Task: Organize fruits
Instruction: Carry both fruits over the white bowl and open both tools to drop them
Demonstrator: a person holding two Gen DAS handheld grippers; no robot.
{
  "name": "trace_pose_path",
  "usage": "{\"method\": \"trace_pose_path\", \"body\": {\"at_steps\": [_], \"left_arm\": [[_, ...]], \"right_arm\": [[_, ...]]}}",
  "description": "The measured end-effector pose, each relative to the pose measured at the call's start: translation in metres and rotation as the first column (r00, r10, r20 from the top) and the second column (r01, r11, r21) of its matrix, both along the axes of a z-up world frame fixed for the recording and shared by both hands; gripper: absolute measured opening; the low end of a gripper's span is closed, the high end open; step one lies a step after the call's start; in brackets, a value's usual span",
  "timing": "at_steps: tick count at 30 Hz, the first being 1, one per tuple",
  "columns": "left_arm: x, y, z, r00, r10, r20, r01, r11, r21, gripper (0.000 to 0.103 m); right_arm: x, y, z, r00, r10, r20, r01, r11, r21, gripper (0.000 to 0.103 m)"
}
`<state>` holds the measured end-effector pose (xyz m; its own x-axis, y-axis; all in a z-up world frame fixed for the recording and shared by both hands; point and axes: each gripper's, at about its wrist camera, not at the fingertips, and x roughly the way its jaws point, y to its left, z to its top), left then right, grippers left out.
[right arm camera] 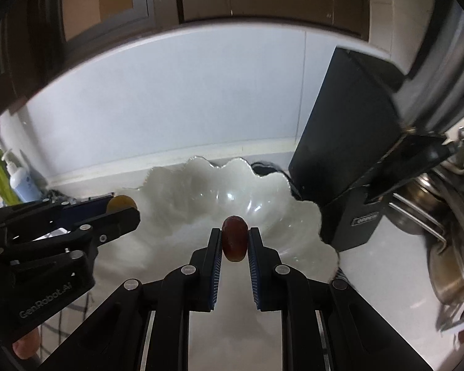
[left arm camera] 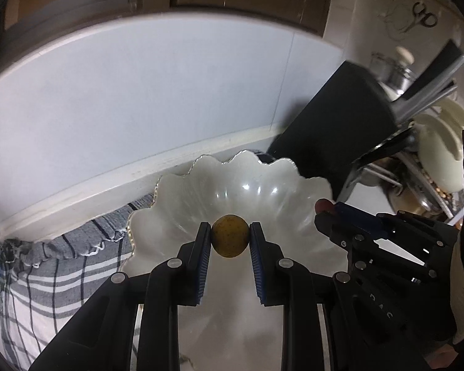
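My left gripper (left arm camera: pixel 230 236) is shut on a small yellow-green fruit (left arm camera: pixel 230 240), held over the near part of a white scalloped bowl (left arm camera: pixel 182 194). Over the same bowl (right arm camera: pixel 176 198), seen from the right wrist, my right gripper (right arm camera: pixel 234 241) is shut on a dark red fruit (right arm camera: pixel 234 242). From the left wrist view the right gripper (left arm camera: pixel 328 211) shows at the right with the red fruit (left arm camera: pixel 323 205) peeking from its tip. The left gripper (right arm camera: pixel 123 208) enters the right wrist view from the left, with the yellow fruit (right arm camera: pixel 120 203) at its tip. I see nothing lying in the bowl.
A black knife block (right arm camera: pixel 343 142) stands right of the bowl. Metal pots (right arm camera: pixel 448 247) and a dish rack with cream plates (left arm camera: pixel 442 151) crowd the far right. A grey striped cloth (left arm camera: pixel 46 266) lies left of the bowl. Bottles (right arm camera: pixel 12 176) stand at the far left by the wall.
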<state>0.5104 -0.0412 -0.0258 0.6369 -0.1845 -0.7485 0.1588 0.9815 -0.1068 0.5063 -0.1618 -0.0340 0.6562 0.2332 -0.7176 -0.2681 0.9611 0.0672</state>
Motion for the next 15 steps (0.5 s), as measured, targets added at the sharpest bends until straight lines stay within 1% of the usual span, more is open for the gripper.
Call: {"method": "trace_pose_path", "body": {"at_steps": [8, 13, 15], "left_arm": [[0.033, -0.002, -0.031, 0.994, 0.000, -0.111, -0.001, 1.000, -0.013, 0.026], [0.044, -0.004, -0.041, 0.988, 0.000, -0.151, -0.001, 1.000, -0.010, 0.026], [0.045, -0.004, -0.043, 0.987, -0.006, -0.160, 0.003, 1.000, -0.015, 0.028]], "right_arm": [[0.029, 0.005, -0.023, 0.997, 0.010, -0.078, -0.013, 0.999, -0.034, 0.018], [0.041, 0.004, -0.035, 0.993, 0.007, -0.116, -0.012, 0.999, -0.040, 0.018], [0.043, 0.004, -0.038, 0.993, 0.002, -0.122, -0.007, 0.999, -0.041, 0.018]]}}
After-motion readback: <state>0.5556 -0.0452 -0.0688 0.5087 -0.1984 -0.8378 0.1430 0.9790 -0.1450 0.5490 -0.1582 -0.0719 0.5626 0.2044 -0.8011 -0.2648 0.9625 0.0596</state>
